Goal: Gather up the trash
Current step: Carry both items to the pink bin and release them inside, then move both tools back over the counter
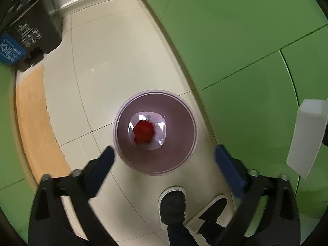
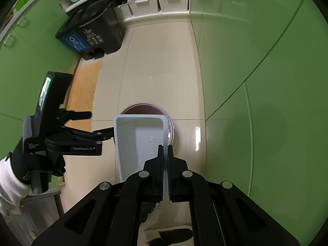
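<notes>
A round pink trash bin (image 1: 155, 132) stands on the tiled floor, seen from above in the left wrist view, with a red crumpled piece of trash (image 1: 143, 132) and clear plastic at its bottom. My left gripper (image 1: 164, 160) hangs open and empty above the bin's near rim. My right gripper (image 2: 165, 153) is shut on the rim of a white foam tray (image 2: 139, 141), which it holds above the bin (image 2: 171, 131). The tray also shows at the right edge of the left wrist view (image 1: 307, 137). The left gripper shows in the right wrist view (image 2: 90, 123).
A dark recycling bin with a blue label (image 2: 90, 34) stands by the far wall. Green cabinet doors (image 1: 235, 41) line the right side. An orange mat (image 1: 37, 123) lies at the left. The person's shoes (image 1: 172, 207) stand just before the pink bin. White storage boxes (image 2: 155, 4) sit on a low shelf.
</notes>
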